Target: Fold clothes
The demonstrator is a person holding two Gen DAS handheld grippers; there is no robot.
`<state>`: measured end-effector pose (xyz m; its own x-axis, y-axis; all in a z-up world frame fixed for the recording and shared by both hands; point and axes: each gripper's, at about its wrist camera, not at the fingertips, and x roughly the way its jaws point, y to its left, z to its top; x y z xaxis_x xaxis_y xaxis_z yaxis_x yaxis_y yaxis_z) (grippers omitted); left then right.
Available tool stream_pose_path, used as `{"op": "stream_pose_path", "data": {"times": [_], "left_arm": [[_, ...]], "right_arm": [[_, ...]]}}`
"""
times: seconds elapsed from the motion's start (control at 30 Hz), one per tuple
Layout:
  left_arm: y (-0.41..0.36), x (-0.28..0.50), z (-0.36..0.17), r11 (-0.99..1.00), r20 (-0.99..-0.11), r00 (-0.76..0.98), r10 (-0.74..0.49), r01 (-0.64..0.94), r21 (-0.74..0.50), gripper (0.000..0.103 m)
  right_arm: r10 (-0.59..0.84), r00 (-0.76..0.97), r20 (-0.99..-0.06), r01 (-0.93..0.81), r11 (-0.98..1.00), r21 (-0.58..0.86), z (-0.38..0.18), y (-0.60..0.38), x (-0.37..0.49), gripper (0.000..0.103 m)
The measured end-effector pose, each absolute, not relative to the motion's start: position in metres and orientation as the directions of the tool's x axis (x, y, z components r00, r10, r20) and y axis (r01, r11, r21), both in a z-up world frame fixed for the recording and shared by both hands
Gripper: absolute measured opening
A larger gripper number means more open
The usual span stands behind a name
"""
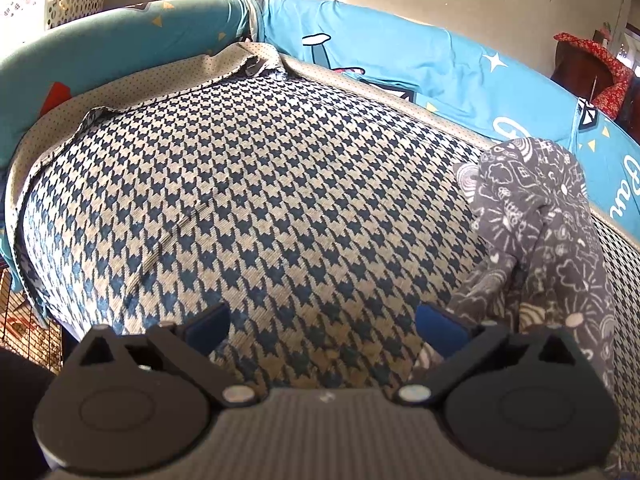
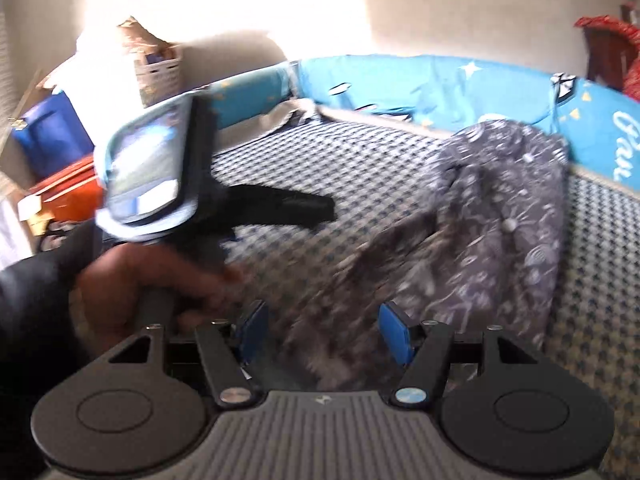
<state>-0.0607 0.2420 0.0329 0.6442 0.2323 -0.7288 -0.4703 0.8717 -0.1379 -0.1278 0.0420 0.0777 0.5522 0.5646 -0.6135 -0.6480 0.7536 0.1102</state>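
tongs (image 2: 324, 334) parted over garment (image 2: 500, 216)

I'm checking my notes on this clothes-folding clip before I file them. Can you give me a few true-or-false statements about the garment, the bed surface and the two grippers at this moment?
1. The grey patterned garment lies crumpled on the houndstooth cover. True.
2. The left gripper is clamped on the garment. False: its fingers stand apart over bare cover, with the garment off to one side.
3. A blue padded border with white stars runs along the far edge of the cover. True.
4. The garment is neatly folded into a square. False: it is bunched and unfolded.
5. The right gripper has its fingers apart, with blurred garment fabric below the gap. True.
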Motion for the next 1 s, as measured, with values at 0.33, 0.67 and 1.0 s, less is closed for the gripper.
{"op": "stream_pose_path", "data": {"times": [0.33, 0.67, 1.0], "left_arm": [[0.243, -0.057, 0.026, 0.865, -0.760, 0.596, 0.262, -0.493, -0.088, 0.103], [0.244, -0.056, 0.026, 0.865, -0.762, 0.602, 0.239, -0.488, -0.114, 0.103], [0.249, -0.061, 0.029, 0.855, -0.753, 0.612, 0.242, -0.502, -0.134, 0.103]], "right_arm": [[0.458, 0.599, -0.657, -0.580, 0.814, 0.039, 0.048, 0.066, -0.085, 0.062], [0.382, 0.605, -0.699, -0.509, 0.861, 0.030, 0.022, 0.073, -0.063, 0.042], [0.429, 0.614, -0.663, -0.478, 0.870, 0.122, 0.036, 0.065, -0.054, 0.010]]}}
